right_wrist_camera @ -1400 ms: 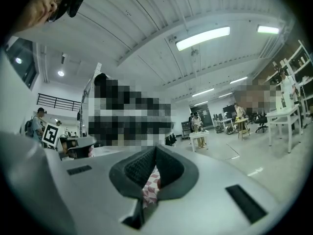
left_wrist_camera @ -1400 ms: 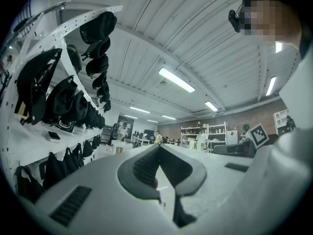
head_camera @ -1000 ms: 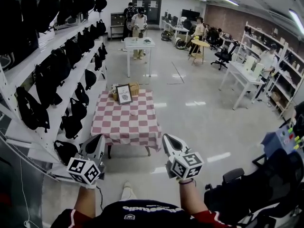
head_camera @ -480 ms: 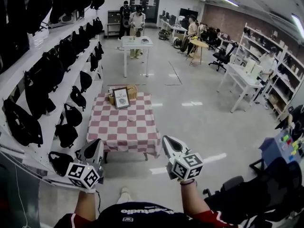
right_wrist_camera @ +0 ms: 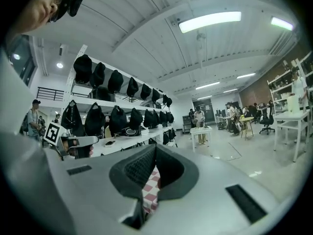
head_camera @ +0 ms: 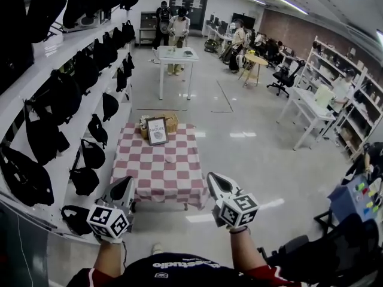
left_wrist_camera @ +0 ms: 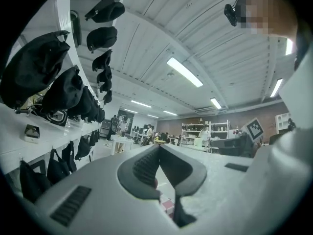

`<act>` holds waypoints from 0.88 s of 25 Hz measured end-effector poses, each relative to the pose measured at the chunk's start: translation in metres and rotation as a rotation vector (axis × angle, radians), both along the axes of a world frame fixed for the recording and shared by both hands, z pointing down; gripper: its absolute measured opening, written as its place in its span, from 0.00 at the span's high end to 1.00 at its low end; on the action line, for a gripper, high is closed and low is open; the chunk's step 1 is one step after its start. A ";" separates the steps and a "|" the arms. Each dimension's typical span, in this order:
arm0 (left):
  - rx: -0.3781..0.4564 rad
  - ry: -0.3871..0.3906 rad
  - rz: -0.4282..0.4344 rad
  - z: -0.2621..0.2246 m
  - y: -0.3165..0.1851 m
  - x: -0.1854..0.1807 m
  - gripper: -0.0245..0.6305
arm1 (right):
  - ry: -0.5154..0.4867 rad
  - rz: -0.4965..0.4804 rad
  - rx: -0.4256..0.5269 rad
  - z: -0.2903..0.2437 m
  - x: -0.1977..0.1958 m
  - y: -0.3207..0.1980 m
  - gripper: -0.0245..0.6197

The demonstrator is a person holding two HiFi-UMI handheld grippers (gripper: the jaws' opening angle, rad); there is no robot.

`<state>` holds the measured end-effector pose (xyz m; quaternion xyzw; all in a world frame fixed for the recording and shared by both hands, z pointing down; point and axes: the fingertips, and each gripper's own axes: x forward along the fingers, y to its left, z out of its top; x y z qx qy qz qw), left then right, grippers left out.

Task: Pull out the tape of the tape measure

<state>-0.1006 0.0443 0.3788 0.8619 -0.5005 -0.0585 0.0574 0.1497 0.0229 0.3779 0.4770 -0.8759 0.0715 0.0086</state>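
Ahead of me, mid-cloth on the table point(head_camera: 185, 181) draped in pink-and-white checks, the tape measure point(head_camera: 170, 158) lies as a small pale lump, well apart from both grippers. My left gripper point(head_camera: 125, 182) and right gripper point(head_camera: 213, 178) each press their ribbed dark pads together, empty.

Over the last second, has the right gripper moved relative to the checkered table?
Yes. The right gripper has advanced toward the checkered table: the table's near edge now sits lower in the head view, alongside the jaws.
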 end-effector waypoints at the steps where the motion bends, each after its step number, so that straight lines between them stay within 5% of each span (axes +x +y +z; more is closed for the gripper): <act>1: 0.002 -0.004 0.004 -0.001 -0.006 -0.001 0.96 | 0.001 0.001 0.001 -0.001 -0.002 -0.006 0.96; 22: 0.018 0.039 0.121 -0.003 -0.136 -0.033 0.96 | 0.014 0.089 -0.024 0.003 -0.050 -0.111 0.96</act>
